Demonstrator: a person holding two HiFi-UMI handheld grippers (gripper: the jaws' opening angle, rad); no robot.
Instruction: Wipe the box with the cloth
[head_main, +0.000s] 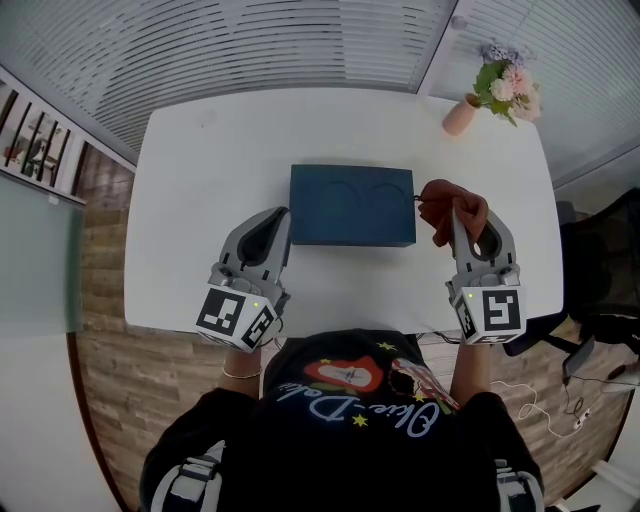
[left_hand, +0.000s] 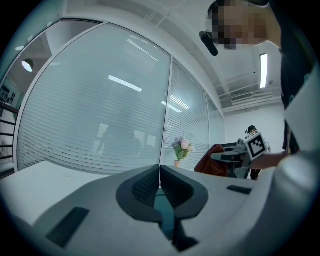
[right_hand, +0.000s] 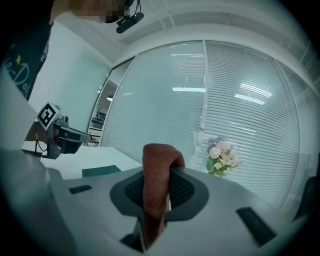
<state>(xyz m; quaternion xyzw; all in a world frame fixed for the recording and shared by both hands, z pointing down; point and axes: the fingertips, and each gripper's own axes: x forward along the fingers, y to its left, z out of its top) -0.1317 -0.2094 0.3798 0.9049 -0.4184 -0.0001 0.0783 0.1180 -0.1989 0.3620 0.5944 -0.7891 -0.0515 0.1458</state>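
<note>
A dark teal box (head_main: 352, 204) lies flat in the middle of the white table (head_main: 200, 170). My right gripper (head_main: 462, 212) hangs just right of the box, shut on a rust-brown cloth (head_main: 450, 206) that bunches at the jaw tips. From the right gripper view the cloth (right_hand: 156, 187) drapes down between the jaws, and the box (right_hand: 101, 171) shows low at left. My left gripper (head_main: 278, 222) rests at the box's near left corner, shut with nothing in it. In the left gripper view its jaws meet, and the cloth (left_hand: 212, 159) and right gripper (left_hand: 225, 157) show across the table.
A pink vase of flowers (head_main: 500, 92) stands at the table's far right corner. Slatted blinds line the wall behind. A dark chair (head_main: 598, 270) and cables (head_main: 560, 410) sit on the wooden floor at right. The person's torso is at the table's near edge.
</note>
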